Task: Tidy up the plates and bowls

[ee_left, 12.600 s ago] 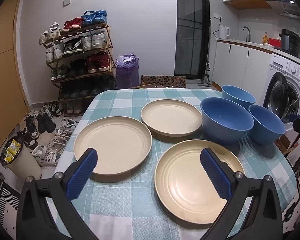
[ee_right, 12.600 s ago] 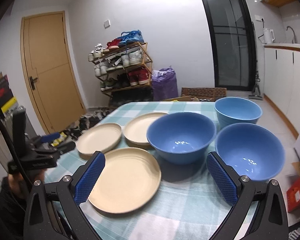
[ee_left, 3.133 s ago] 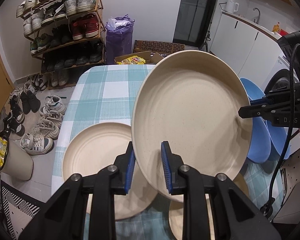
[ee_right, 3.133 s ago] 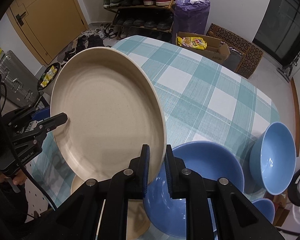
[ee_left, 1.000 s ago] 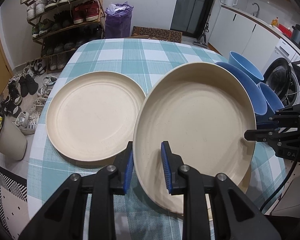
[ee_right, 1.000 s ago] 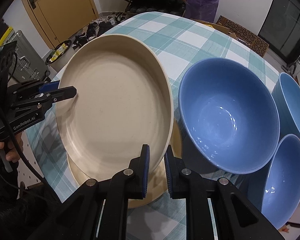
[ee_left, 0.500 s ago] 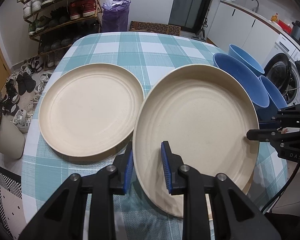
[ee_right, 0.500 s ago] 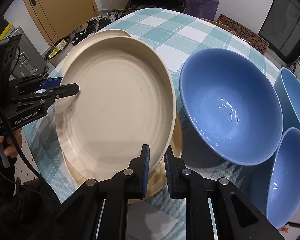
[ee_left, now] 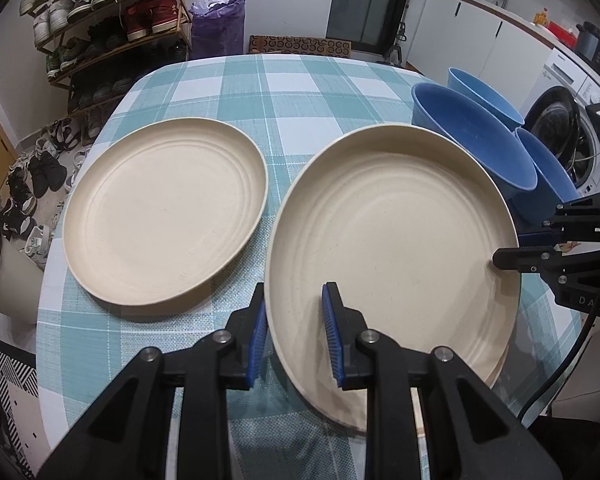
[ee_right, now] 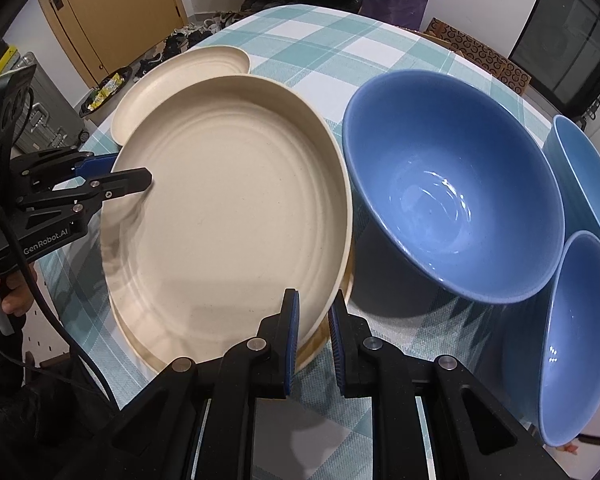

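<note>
A cream plate [ee_left: 388, 248] is held by both grippers at opposite rims, low over a second cream plate [ee_right: 140, 344] whose edge shows beneath it. My left gripper [ee_left: 296, 332] is shut on the near rim in the left wrist view. In the right wrist view my right gripper [ee_right: 314, 340] is shut on the rim beside the bowls, and the left gripper [ee_right: 116, 178] pinches the far side. Whether the two plates touch all round I cannot tell. A third cream plate [ee_left: 164, 212] lies flat to the left. Three blue bowls stand to the right: a large one [ee_right: 452, 200] and two smaller [ee_right: 580, 176] [ee_right: 572, 340].
The checked tablecloth [ee_left: 300, 92] covers a round table, its far half bare. A shoe rack [ee_left: 112, 12] and a purple bag [ee_left: 218, 20] stand behind it, and a washing machine [ee_left: 560, 128] is close on the right. A hand [ee_right: 16, 292] holds the left gripper's handle.
The held plate has come down from high above the table to just over the lower plate, and has levelled slightly in the last second. Both grips are unchanged.
</note>
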`<action>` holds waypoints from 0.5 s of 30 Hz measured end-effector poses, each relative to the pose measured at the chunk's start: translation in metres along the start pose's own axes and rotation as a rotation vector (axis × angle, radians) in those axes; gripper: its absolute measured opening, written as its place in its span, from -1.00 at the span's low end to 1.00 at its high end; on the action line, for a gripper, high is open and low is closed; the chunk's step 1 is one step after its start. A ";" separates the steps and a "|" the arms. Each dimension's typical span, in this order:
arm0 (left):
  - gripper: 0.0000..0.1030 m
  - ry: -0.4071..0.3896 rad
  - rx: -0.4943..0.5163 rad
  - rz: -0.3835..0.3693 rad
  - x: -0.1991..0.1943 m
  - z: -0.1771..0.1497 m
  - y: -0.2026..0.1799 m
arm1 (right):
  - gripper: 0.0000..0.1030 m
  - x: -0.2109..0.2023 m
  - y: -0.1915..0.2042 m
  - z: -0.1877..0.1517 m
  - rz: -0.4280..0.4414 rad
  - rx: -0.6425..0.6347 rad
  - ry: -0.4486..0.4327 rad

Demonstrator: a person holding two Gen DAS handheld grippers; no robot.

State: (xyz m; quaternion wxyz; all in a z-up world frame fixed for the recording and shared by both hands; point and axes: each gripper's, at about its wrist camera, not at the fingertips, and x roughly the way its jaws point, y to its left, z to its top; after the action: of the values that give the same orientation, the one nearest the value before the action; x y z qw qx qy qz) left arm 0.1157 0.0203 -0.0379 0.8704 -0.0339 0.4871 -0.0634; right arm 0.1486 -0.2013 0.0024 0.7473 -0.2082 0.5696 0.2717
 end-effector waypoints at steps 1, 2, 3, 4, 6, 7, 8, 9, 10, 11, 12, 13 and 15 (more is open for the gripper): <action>-0.54 0.001 0.003 0.002 0.000 0.000 0.000 | -0.70 0.000 0.000 0.000 0.000 0.001 0.001; -0.54 0.004 0.004 0.000 0.001 0.000 -0.001 | -0.70 0.001 0.000 0.001 -0.002 0.000 0.003; -0.54 0.005 0.005 0.000 0.001 -0.001 -0.001 | -0.70 0.001 -0.001 0.000 -0.005 0.001 0.005; -0.54 0.006 0.007 0.001 0.000 -0.002 -0.002 | -0.70 0.002 -0.001 0.001 -0.009 0.001 0.006; -0.54 0.010 0.016 0.006 0.001 -0.003 -0.004 | -0.70 0.002 -0.001 0.001 -0.014 0.001 0.010; -0.54 0.011 0.018 0.007 0.001 -0.003 -0.005 | -0.70 0.003 0.000 0.001 -0.018 0.000 0.011; -0.54 0.014 0.022 0.008 0.002 -0.004 -0.005 | -0.70 0.003 0.002 0.001 -0.024 -0.001 0.014; -0.54 0.017 0.025 0.009 0.002 -0.004 -0.006 | -0.70 0.003 0.002 0.000 -0.028 -0.001 0.015; -0.54 0.017 0.027 0.009 0.003 -0.005 -0.007 | -0.70 0.004 0.003 0.000 -0.035 -0.004 0.017; -0.54 0.019 0.031 0.012 0.003 -0.005 -0.007 | -0.70 0.004 0.004 0.000 -0.043 -0.008 0.021; -0.54 0.021 0.034 0.013 0.004 -0.006 -0.008 | -0.68 0.005 0.005 0.000 -0.047 -0.012 0.022; -0.54 0.024 0.035 0.014 0.005 -0.006 -0.008 | -0.68 0.006 0.005 0.000 -0.049 -0.013 0.025; -0.54 0.024 0.040 0.017 0.006 -0.006 -0.009 | -0.68 0.007 0.005 0.000 -0.054 -0.011 0.025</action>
State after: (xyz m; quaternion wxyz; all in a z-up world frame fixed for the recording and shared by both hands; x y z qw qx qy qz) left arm 0.1130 0.0106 -0.0447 0.8656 -0.0114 0.4962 -0.0660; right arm 0.1466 -0.1964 -0.0042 0.7460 -0.2310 0.5716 0.2517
